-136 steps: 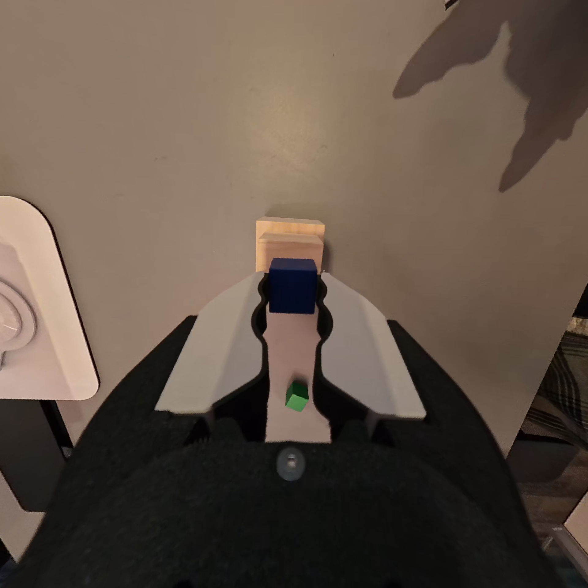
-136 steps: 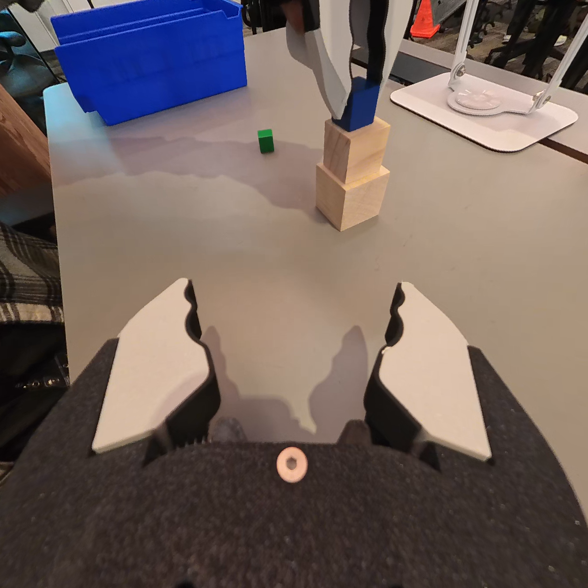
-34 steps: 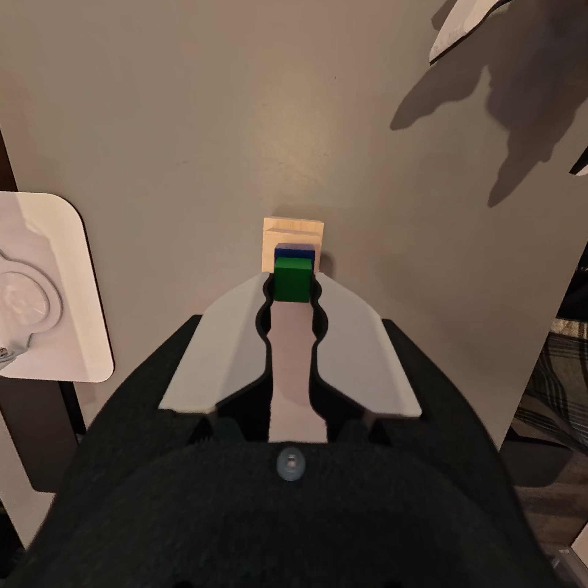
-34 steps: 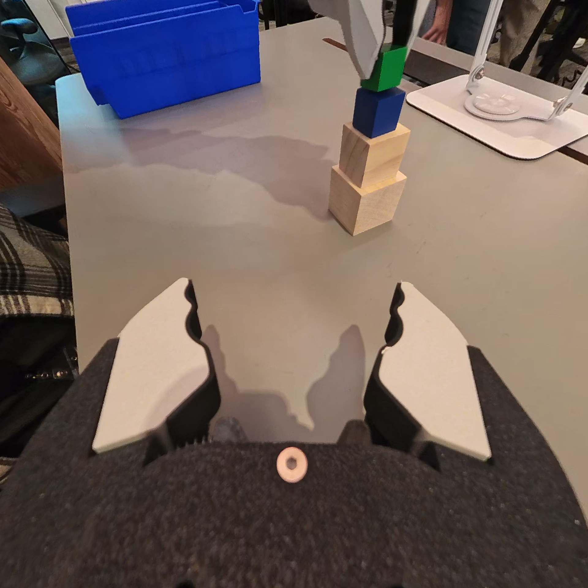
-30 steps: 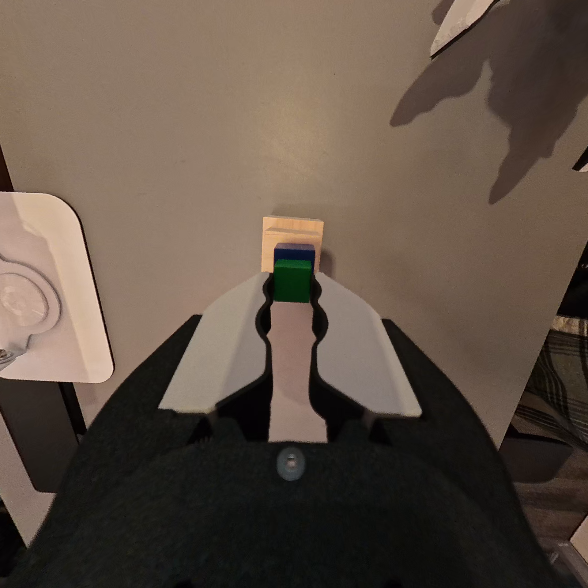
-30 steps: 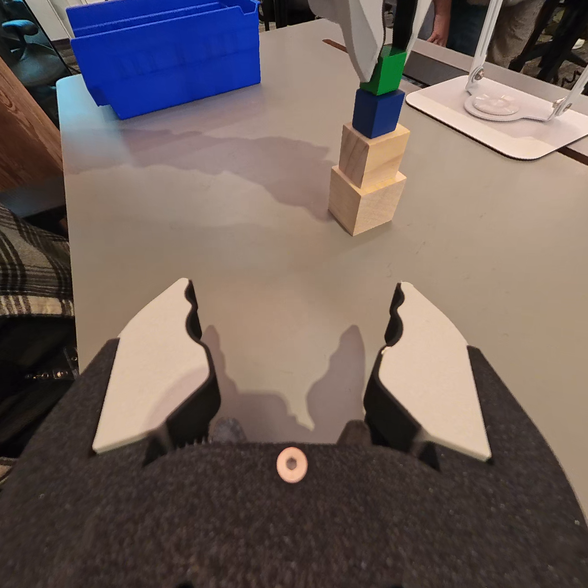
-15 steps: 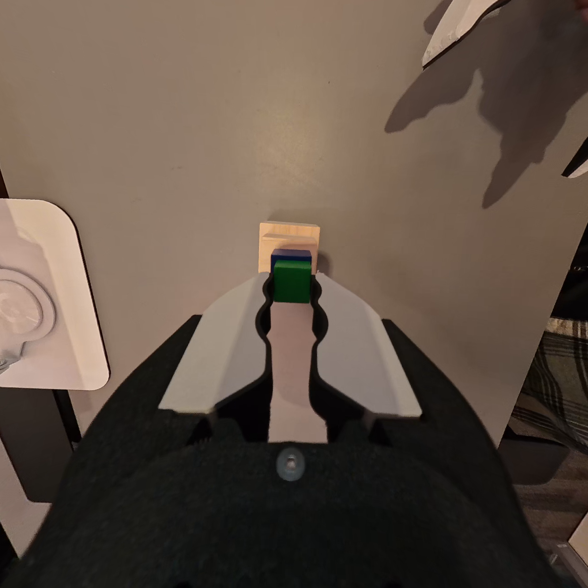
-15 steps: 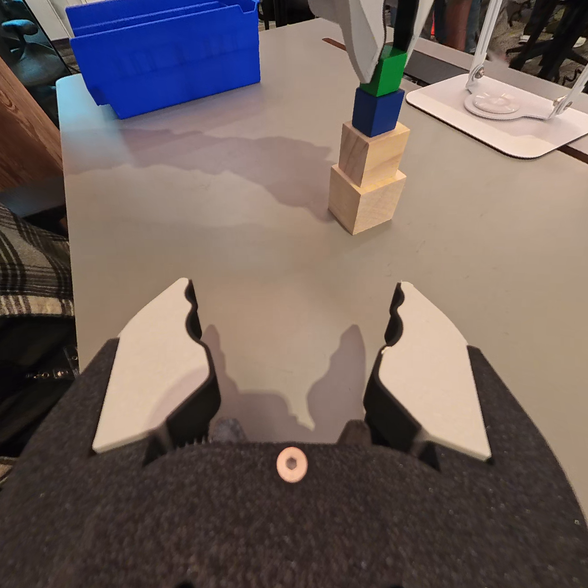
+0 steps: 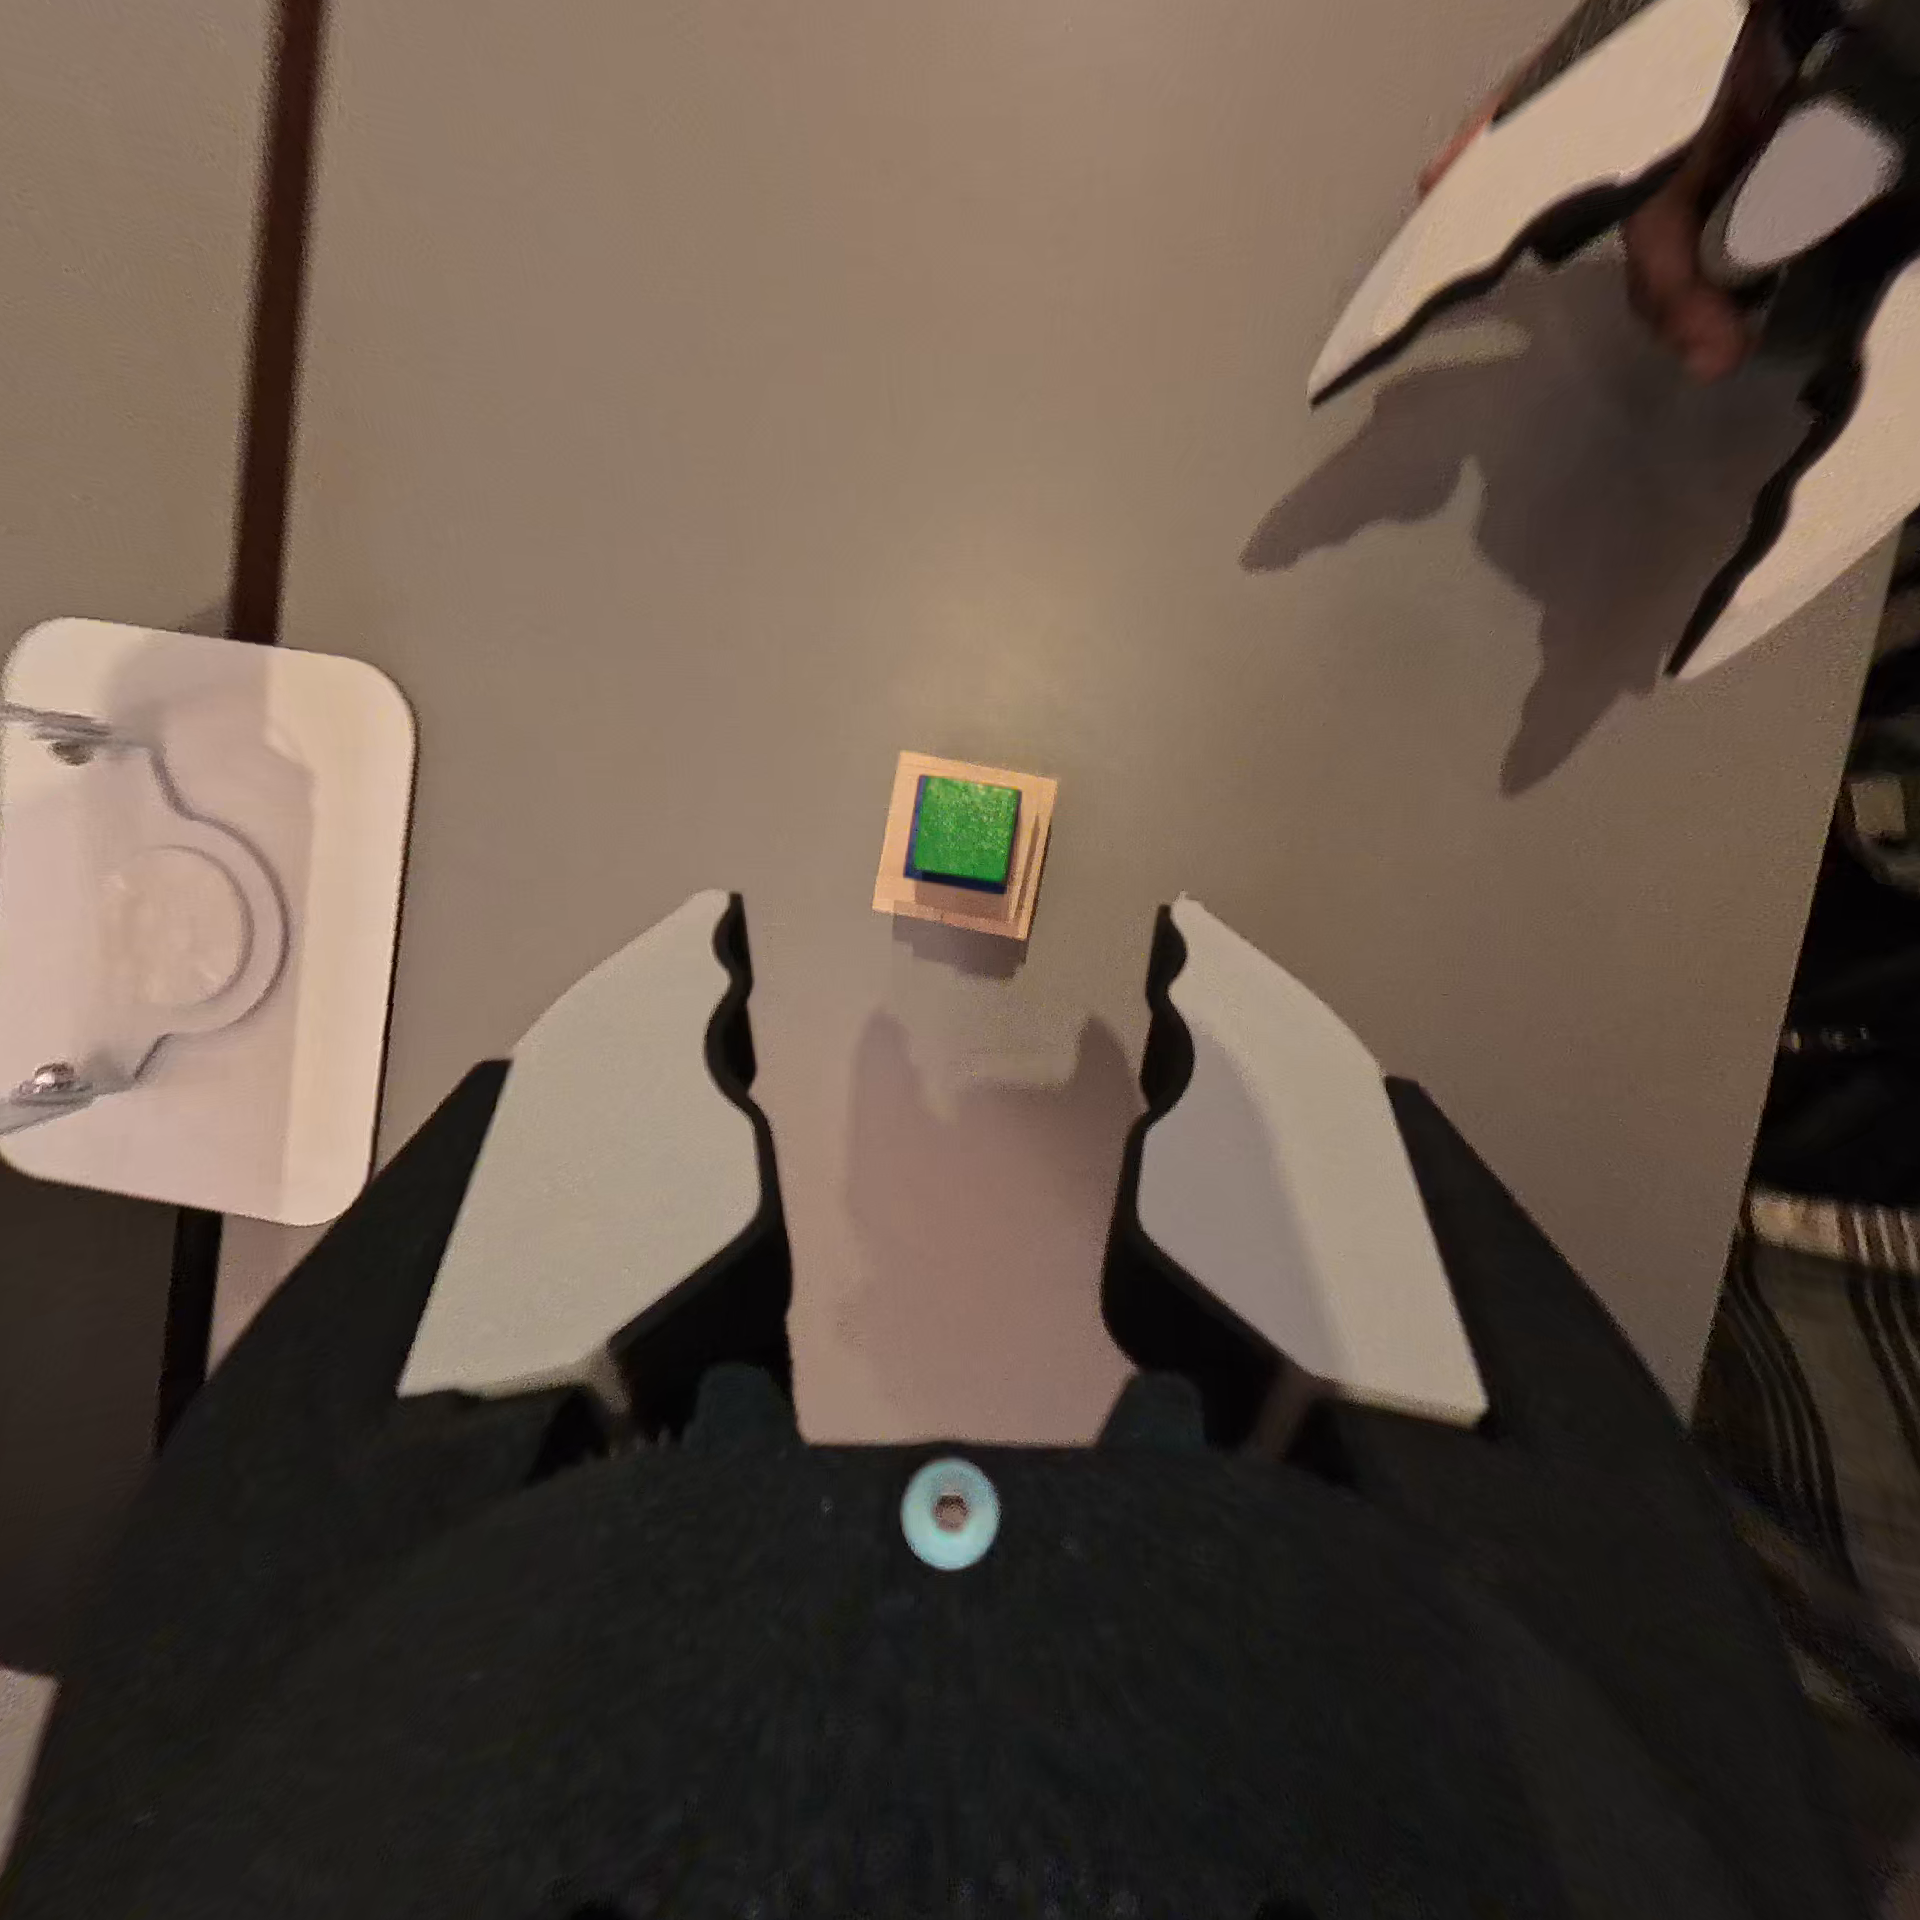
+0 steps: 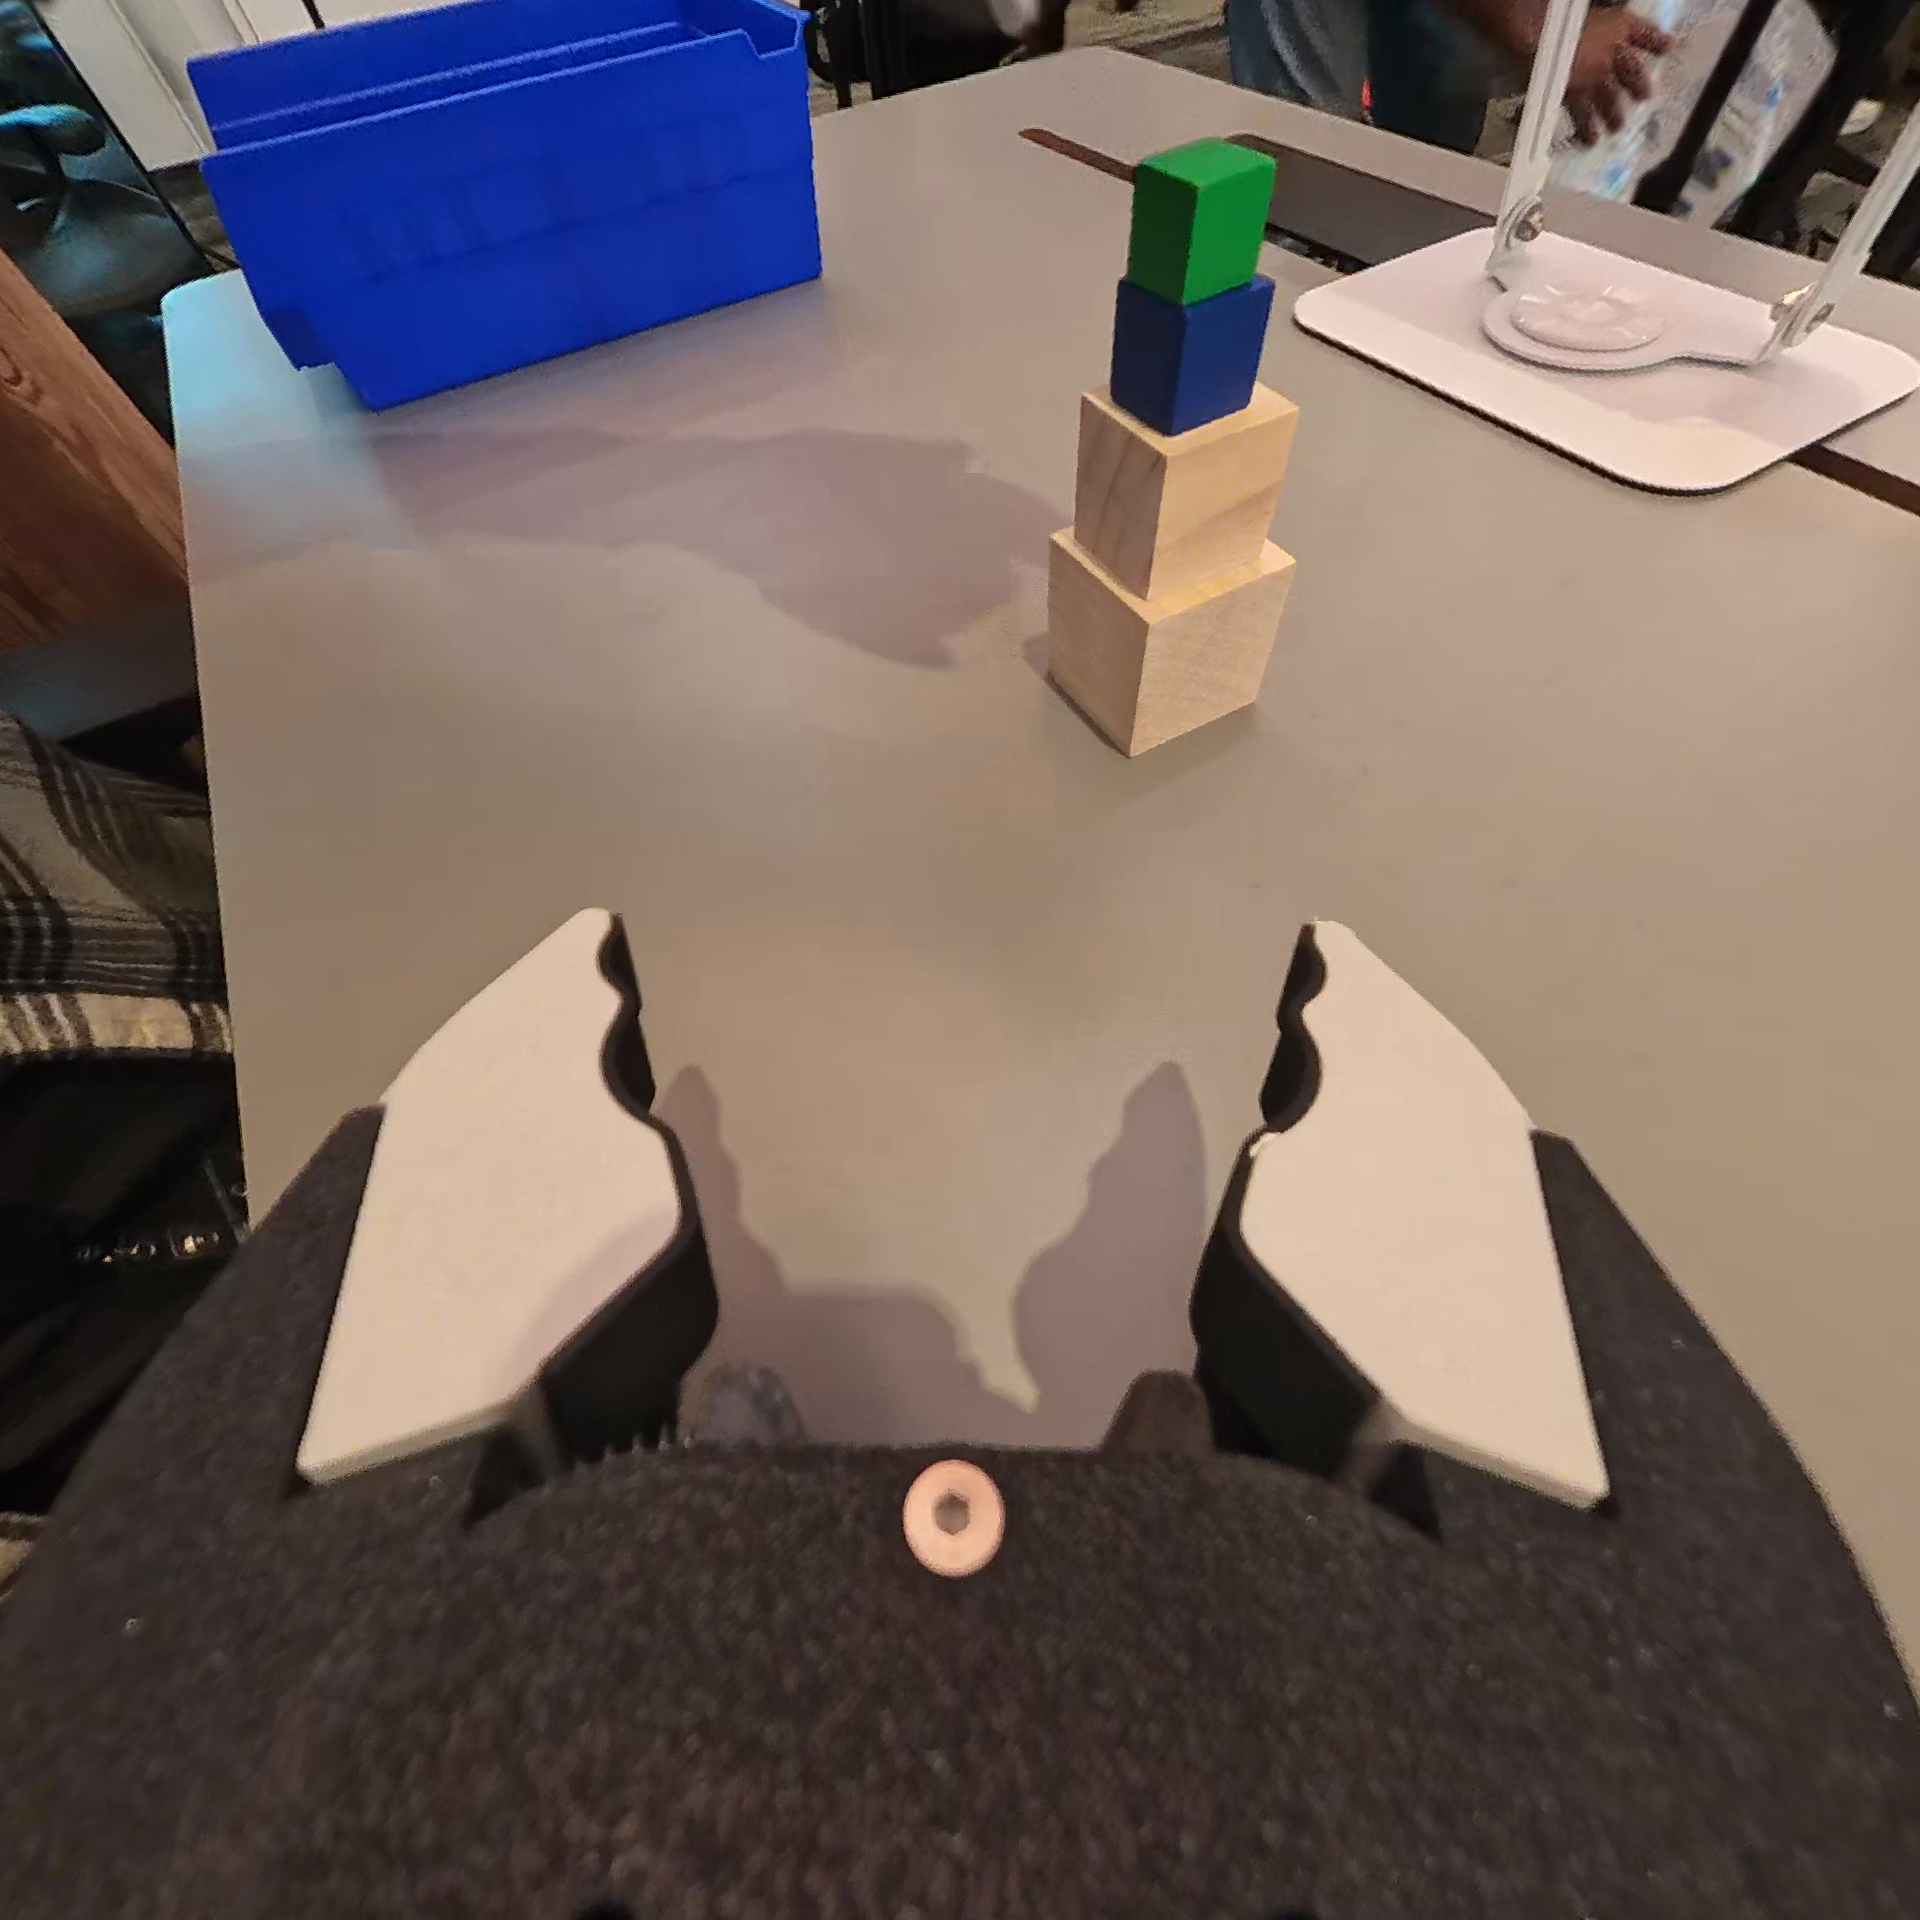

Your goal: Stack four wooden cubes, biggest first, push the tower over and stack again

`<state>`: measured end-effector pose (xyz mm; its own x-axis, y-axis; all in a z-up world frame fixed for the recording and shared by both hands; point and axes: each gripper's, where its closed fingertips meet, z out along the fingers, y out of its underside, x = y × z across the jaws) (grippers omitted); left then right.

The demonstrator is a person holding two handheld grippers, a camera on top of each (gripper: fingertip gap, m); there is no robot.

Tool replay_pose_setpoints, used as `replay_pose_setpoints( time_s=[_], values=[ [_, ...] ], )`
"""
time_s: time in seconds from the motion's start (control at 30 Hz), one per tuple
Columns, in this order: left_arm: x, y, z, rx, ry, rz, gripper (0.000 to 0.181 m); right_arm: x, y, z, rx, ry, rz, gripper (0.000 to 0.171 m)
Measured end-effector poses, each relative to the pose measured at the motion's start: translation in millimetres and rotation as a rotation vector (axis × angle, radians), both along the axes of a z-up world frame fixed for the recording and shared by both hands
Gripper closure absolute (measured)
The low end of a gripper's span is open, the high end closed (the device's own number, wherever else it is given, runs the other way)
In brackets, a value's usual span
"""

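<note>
A tower of four cubes stands on the grey table [image 10: 727, 831]. A large plain wooden cube [image 10: 1169, 649] is at the bottom, then a smaller plain cube [image 10: 1184, 488], a blue cube [image 10: 1190, 353] and a green cube [image 10: 1200, 218] on top. In the left wrist view I look straight down on the green cube [image 9: 964, 831] with the wooden cubes' rim [image 9: 894, 862] around it. My left gripper [image 9: 951, 914] is open and empty, high above the tower. My right gripper [image 10: 961, 940] is open and empty, low over the table in front of the tower; it also shows in the left wrist view [image 9: 1538, 457].
A blue plastic bin [image 10: 509, 197] stands at the table's far left. A white base plate with a clear stand [image 10: 1621, 353] lies to the right of the tower, and shows in the left wrist view [image 9: 197, 914]. The table edge runs along the left [image 10: 203, 831]. People stand beyond the table. One gripper's finger ends stand about 20 cm off the other's. The green cube [image 9: 964, 831] is about 4 cm from my left fingertips and 15 cm from my right. Look for it in the right wrist view [image 10: 1196, 163] too.
My left gripper has opened, let go of the green cube on top of the tower and risen well above it. The right gripper has stayed open and has hardly moved.
</note>
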<state>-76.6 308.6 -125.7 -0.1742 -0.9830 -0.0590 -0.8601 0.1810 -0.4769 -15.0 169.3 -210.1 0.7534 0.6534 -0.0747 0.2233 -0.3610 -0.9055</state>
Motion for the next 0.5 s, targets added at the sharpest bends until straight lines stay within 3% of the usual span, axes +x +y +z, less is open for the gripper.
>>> replay_pose_setpoints(
  time_s=[0.1,0.27,0.5],
  values=[
    [-16.6,-6.1,6.7,-0.01,-0.233,0.114,0.093,4.0,2.4,-1.0,-0.008,0.007,-0.023,0.056],
    [-57.8,-22.1,-13.1,-0.108,-0.53,0.311,0.087,11.3,11.3,-8.3,-0.058,0.016,-0.115,0.056],
    [-99.0,-42.0,-28.5,-0.12,-0.736,0.462,0.077,17.0,26.4,-4.3,-0.134,0.007,-0.252,0.057]
  ],
)
